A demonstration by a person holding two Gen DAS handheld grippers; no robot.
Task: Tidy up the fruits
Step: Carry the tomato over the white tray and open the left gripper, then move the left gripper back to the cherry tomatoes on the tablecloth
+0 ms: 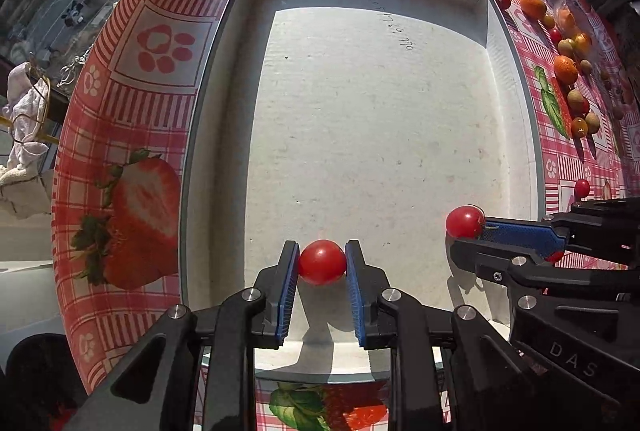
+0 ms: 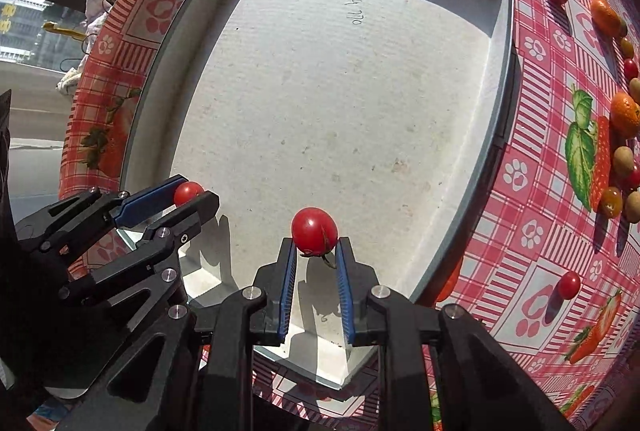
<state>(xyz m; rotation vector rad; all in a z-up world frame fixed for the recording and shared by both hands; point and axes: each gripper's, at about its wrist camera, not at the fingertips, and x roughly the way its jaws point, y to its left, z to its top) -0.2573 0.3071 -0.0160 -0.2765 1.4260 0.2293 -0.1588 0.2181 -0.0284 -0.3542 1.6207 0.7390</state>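
While both of our claws hung over the near end of the shallow white cardboard tray (image 1: 248, 111), each one had a small red cherry tomato pinched between its blue pads. Our left claw (image 1: 322, 263) pointed straight down, nearly closed on its round red cherry tomato (image 1: 322, 262). Our right claw (image 2: 314, 245) sat just beside it, likewise nearly closed on a second cherry tomato (image 2: 314, 231) whose short green stem poked out below. Inside, the tray held nothing else that we could see. On the red-and-white strawberry-print cloth covering the table (image 2: 532, 167), to the right of the tray, lay a loose scatter of small oranges (image 2: 625, 114), brownish round fruits and more cherry tomatoes. We judged this to be the placing step: both tomatoes carried over the tray, not yet released. Next, we would need to lower each claw close to the tray floor and open gently, so the tomatoes did not roll.
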